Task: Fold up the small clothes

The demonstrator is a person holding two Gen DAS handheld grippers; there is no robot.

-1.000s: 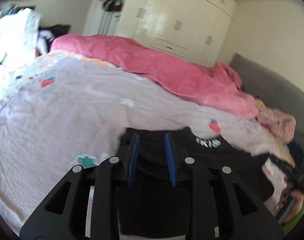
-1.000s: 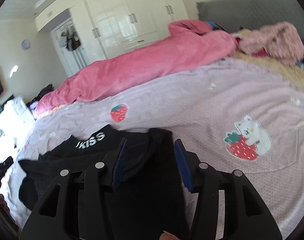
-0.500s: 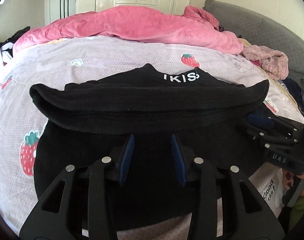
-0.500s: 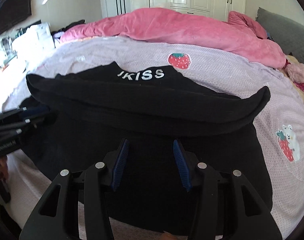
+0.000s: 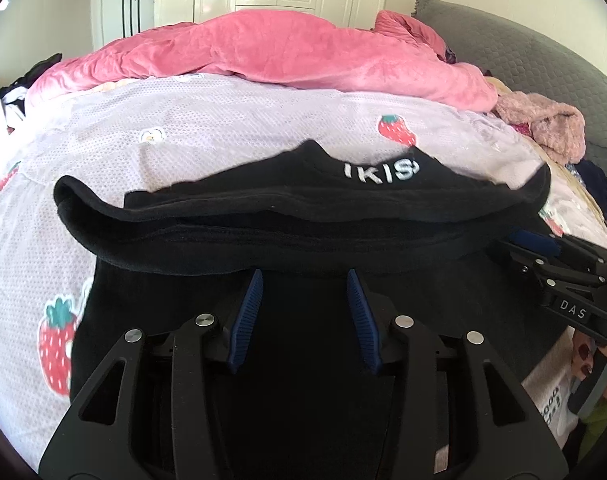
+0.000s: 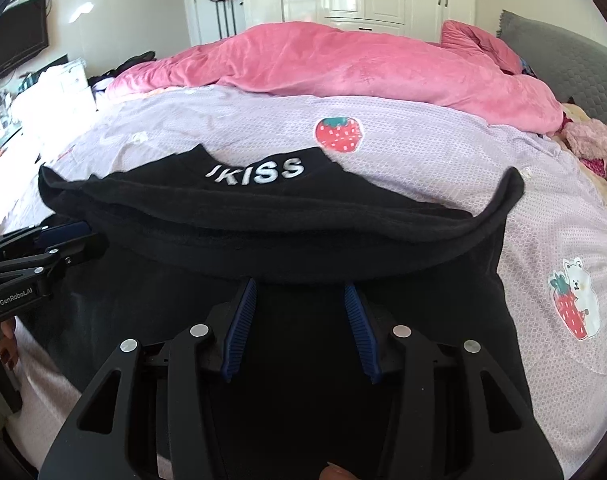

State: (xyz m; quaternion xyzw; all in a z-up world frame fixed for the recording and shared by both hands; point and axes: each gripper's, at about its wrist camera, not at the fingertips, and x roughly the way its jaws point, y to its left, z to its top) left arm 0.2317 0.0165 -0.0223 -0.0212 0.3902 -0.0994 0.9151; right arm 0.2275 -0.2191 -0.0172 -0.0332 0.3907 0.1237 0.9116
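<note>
Left wrist view: the left gripper (image 5: 302,316) is hovering, jaws just opening and empty, over the black garment (image 5: 303,216) lying across mid-frame on the bed (image 5: 231,128), its fold running left to right.

Right wrist view: the right gripper (image 6: 299,320) is pointing likewise, jaws apart, gripping nothing.

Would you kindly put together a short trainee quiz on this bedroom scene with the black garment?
1. True or false: the black garment lies on the pink duvet.
2. What fruit is printed on the lilac sheet?
3. The left gripper has its jaws: A) clamped on the garment, B) apart with no fabric pinched, C) out of view.

Key: 1 false, it lies on the sheet, nearer than the duvet. 2 strawberries. 3 B; the jaws have just been opening.
</note>
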